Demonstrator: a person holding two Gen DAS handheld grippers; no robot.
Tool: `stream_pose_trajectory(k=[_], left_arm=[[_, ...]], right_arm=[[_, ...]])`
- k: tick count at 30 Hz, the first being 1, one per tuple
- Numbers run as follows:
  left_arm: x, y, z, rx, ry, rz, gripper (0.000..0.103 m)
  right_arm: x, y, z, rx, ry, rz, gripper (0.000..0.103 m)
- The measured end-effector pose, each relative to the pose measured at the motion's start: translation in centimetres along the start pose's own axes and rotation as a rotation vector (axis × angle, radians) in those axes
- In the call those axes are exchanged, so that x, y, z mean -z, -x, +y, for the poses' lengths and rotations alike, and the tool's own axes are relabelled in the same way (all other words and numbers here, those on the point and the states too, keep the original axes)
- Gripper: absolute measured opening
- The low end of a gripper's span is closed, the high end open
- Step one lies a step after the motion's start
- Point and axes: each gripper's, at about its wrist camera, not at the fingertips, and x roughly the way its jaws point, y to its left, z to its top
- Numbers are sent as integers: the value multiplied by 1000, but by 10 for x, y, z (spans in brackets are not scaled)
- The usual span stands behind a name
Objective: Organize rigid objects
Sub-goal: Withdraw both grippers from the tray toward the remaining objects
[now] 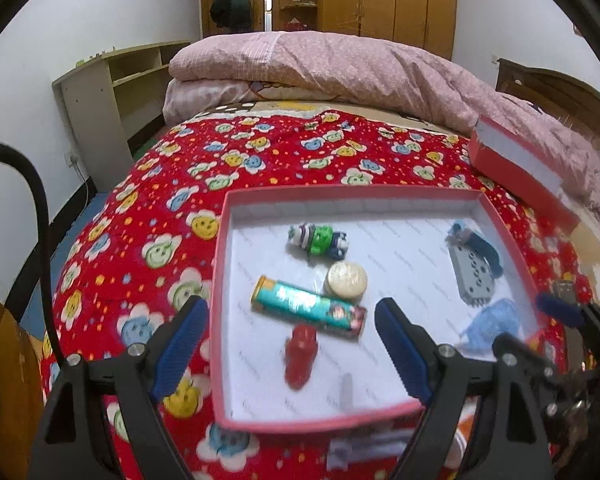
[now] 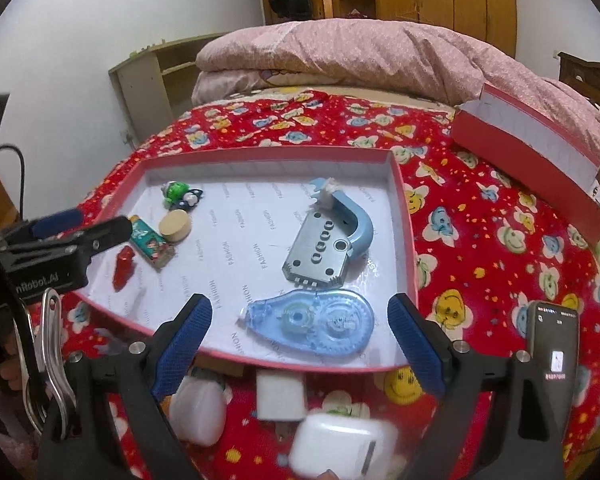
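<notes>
A pink box lid (image 2: 404,216) lies open side up on the bed (image 2: 480,248), on a red blanket with smiley flowers. Its white inside has the word "FASHION" printed on it many times.

Inside, on the left, are a small green and white toy (image 2: 179,194), a round cream-colored tin (image 2: 175,224), a teal lighter (image 2: 150,242) with a picture on it, and a red toy (image 2: 123,268). The tin sits just beside the lighter. On the right are a gray metal padlock (image 2: 320,250) with a blue shackle and, nearer, a clear blue correction tape (image 2: 320,322).

Another pink box (image 2: 540,160) rests far to the right, beside the pink quilt (image 2: 360,52).

On the blanket near the lid's near edge are a white earbud case (image 2: 340,446), a white square block (image 2: 280,396) and a white plastic case (image 2: 198,410). A black phone (image 2: 552,340) with a lit screen stands on the right.

The right tongs (image 2: 300,336) are wide open and hold nothing. The correction tape lies between their blue tips, not touching them.

The left tongs (image 1: 288,344) are wide open too and hold nothing. They hover over the lid's near left part, with the red toy between the tips. Part of a word ending "Robot.AI" shows mirrored on the left tongs in the right wrist view.
</notes>
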Motion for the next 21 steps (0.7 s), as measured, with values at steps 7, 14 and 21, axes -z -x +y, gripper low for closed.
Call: stream_pose_trajectory(k=[7, 14, 21], left_arm=[[17, 21, 1, 24, -2, 4, 89], [39, 33, 0, 57, 13, 29, 89], [62, 40, -2, 63, 2, 51, 89]], right_arm=[[9, 22, 3, -10, 9, -17, 92], [22, 42, 6, -17, 12, -30, 92], [39, 56, 9, -39, 6, -21, 92]])
